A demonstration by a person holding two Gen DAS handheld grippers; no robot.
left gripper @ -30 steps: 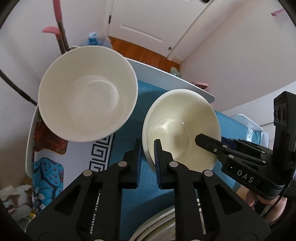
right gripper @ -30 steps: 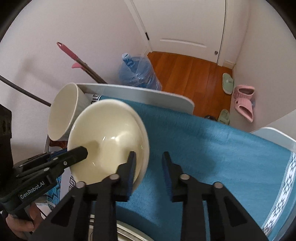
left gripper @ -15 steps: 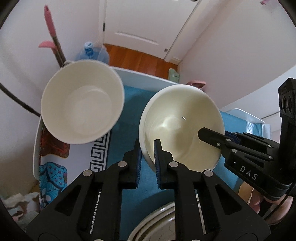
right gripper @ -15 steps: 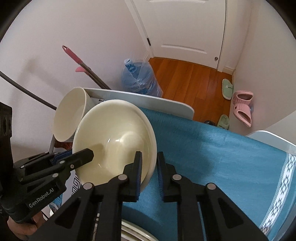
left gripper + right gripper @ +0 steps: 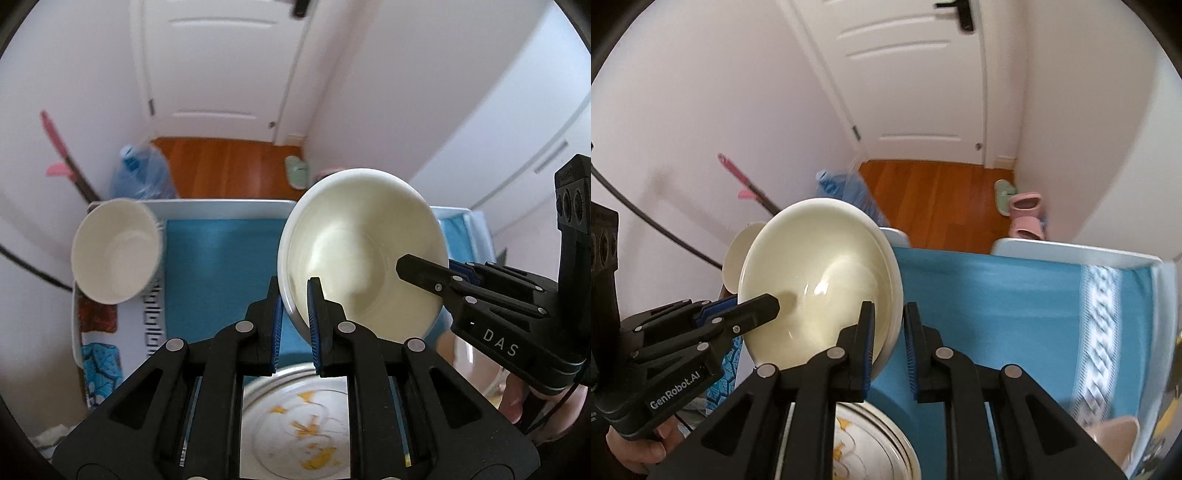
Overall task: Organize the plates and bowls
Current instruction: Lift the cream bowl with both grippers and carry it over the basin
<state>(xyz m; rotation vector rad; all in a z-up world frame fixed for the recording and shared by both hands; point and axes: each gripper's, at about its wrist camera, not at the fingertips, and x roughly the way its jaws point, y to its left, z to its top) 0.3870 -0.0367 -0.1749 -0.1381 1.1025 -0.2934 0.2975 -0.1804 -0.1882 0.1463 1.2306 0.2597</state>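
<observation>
Left wrist view: the left gripper [image 5: 295,314] clamps the rim of an empty cream ceramic bowl [image 5: 364,251], held above the blue cloth [image 5: 221,266]. A white deep bowl [image 5: 114,251] sits empty; the metal plate [image 5: 295,424] holds yellow scraps.

Right wrist view: the right gripper [image 5: 889,343] pinches the opposite rim of the bowl [image 5: 820,280].

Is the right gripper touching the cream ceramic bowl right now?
Touching. In the right wrist view the right gripper pinches the cream bowl's rim between both pads.
</observation>
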